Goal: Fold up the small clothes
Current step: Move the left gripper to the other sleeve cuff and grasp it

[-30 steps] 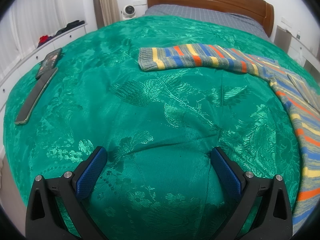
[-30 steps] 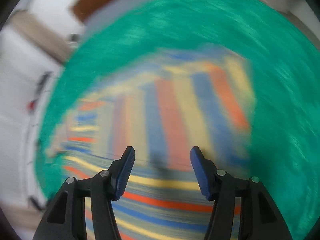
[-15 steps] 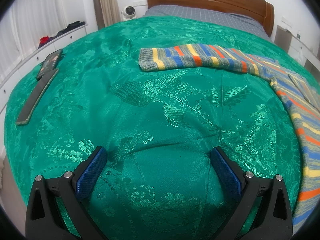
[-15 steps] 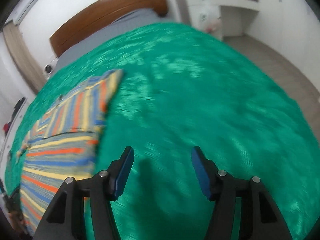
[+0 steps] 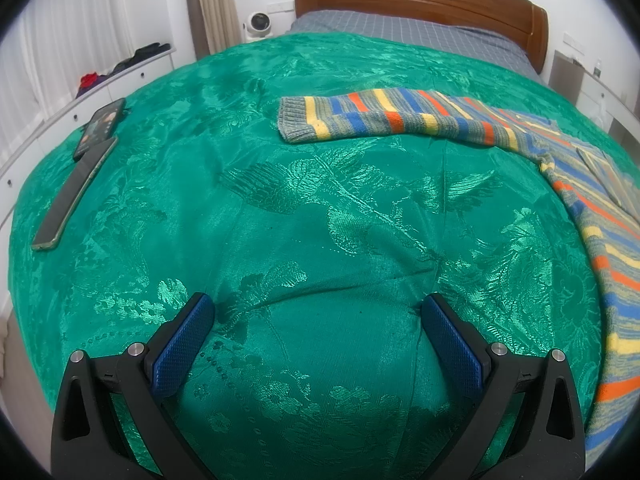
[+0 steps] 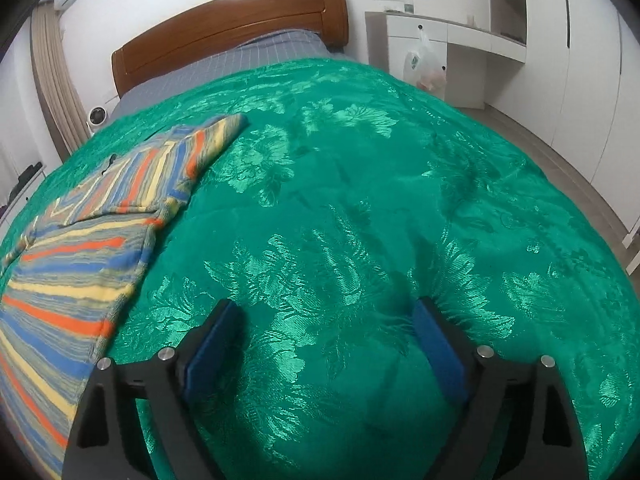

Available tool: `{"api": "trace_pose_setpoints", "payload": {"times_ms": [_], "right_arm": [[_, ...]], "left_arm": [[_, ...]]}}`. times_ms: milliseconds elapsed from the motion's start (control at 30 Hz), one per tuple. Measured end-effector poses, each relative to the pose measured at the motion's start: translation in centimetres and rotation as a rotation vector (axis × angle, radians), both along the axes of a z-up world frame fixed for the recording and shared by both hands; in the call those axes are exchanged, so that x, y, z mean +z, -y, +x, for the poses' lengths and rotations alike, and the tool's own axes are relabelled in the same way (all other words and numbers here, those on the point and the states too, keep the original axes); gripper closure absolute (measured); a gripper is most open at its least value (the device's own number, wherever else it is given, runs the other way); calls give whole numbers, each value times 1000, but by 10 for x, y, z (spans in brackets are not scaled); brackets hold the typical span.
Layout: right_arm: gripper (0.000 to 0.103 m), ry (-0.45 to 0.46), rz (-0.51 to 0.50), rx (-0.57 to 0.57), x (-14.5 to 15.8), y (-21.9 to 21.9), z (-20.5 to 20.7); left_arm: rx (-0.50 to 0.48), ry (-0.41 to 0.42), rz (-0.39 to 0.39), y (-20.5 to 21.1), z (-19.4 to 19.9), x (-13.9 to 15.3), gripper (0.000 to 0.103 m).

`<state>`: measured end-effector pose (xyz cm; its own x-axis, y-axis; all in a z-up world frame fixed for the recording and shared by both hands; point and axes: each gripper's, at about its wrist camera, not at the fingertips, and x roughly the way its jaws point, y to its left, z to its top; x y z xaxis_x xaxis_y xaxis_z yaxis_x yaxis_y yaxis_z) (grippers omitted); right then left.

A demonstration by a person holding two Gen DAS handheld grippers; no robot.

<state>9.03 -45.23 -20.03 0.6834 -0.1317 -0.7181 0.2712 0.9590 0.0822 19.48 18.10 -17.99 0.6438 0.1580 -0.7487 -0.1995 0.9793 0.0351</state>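
A bedroom: a bed with a wooden headboard (image 6: 228,20) under a shiny green brocade bedspread (image 5: 320,208). The right gripper (image 6: 326,344) has swung off the one striped knitted sweater (image 6: 76,264), now to its left, one sleeve folded across; its jaws have just been opening, nothing between them. The left gripper (image 5: 318,336), spread and empty, faces the other sleeve (image 5: 380,120), unfolded. Two dark phones (image 5: 76,192) lie far left.

Two wrist fisheyes, angled down low over a green bedspread (image 5: 320,208), facing the wooden headboard (image 6: 224,20). Shared: striped sweater (image 5: 400,120), right of frame in the left view, left in the right.
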Motion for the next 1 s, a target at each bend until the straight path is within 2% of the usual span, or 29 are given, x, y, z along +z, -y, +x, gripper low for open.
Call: {"api": "trace_pose_setpoints", "payload": {"times_ms": [367,600,667,833,1000], "right_arm": [[11,7,10,13,-2,0,0],[9,6,11,19,-4,-1,2],[8,5,9,21,-4,-1,3],[8,5,9,19,-4,-2,3],[7,6,10,19,-4,-3,3]], "left_arm": [[0,-2,-1,0,0,0,0],[-50,-73,-35,1,3,17,0],[-69,-62,-19,7,2,27,0],[-138,5,94,32,8,60,0],[-191,27,152,47,21,77,0]]}}
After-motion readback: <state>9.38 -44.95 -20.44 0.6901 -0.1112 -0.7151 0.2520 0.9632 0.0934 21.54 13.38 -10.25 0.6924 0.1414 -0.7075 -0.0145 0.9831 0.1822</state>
